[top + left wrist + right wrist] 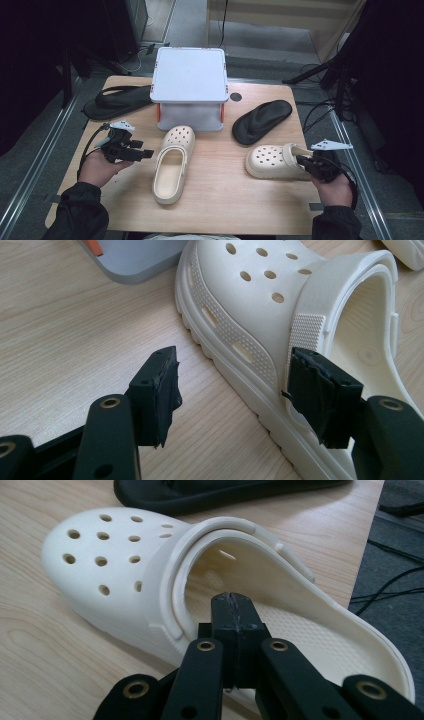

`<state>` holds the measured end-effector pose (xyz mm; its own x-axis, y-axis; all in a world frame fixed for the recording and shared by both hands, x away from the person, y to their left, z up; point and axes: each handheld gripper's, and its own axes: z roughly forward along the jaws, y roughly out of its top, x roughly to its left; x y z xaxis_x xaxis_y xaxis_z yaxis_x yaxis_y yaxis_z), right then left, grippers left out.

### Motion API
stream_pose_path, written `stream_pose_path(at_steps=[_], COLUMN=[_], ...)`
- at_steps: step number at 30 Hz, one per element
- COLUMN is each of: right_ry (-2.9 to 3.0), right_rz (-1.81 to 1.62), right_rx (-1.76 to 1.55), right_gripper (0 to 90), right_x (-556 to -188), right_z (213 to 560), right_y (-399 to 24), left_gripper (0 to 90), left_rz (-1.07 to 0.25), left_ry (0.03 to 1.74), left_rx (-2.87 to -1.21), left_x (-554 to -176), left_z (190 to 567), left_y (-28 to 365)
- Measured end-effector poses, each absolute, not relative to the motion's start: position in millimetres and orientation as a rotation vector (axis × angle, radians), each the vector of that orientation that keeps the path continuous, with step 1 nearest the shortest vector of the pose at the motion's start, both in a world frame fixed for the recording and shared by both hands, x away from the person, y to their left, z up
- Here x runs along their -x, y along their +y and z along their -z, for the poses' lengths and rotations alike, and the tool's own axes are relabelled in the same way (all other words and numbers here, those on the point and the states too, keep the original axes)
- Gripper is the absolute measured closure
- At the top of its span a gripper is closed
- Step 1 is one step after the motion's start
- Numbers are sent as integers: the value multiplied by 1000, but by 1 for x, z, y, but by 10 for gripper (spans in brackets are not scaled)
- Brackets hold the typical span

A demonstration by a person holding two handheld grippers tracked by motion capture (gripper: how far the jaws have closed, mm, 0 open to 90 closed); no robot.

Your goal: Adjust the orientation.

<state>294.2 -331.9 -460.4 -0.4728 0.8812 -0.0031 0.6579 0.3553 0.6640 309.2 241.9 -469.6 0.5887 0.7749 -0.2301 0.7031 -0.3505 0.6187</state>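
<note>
Cream clogs [172, 165] [276, 161] and grey box [190, 82] carry no readable writing.

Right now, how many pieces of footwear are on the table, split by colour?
Cream clogs: 2, one mid-table, one at the right gripper
Black flip-flops: 2, one far left, one right of the grey box
Total: 4

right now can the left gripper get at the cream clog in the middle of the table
Probably yes. The left gripper is open, and the middle clog lies just beside it on bare table, its side and strap already between the jaws. Nothing stands between them.
</note>
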Motion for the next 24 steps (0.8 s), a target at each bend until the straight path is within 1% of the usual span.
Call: stream_pose_path(at_steps=[11,24], right_ry=[2327,2443], right_rz=[-826,-879], right_rx=[-1312,-1268], right_gripper=[900,900], right_x=[-284,-275], right_z=[456,458], right_y=[-307,-278], left_gripper=[378,378], left_rz=[-134,-132], left_ry=[1167,1167], left_rx=[-2127,-2128], left_x=[-309,-309], left_z=[470,470], left_y=[242,242])
